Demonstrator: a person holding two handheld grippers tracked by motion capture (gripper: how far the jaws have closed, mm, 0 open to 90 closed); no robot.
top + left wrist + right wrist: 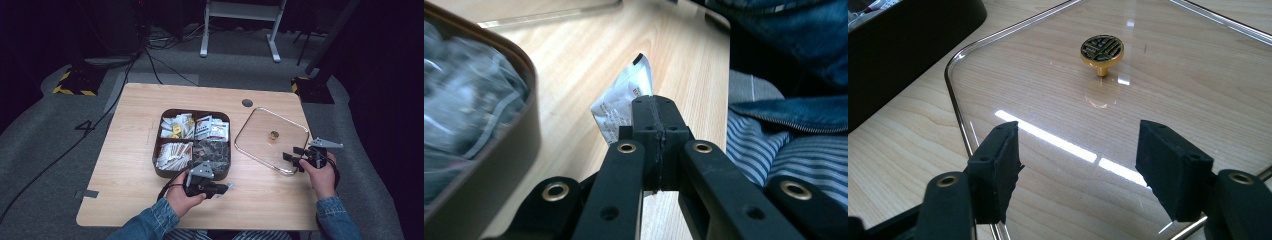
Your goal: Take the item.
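Since the left tool (pixel 656 125) is clenched on a light, floppy sachet (pixel 621 102) just off the tray's (pixel 167 173) near edge, pinch it by a flat margin, while the released right tool (pixel 1078 170) hovers over the slick, breakable glass lid (pixel 1168 115) right of the tray, best lifted by its knob (pixel 1102 51).

One box (pixel 159 145) of four compartments, one glass lid (pixel 260 127), two grippers, one packet (pixel 621 102).
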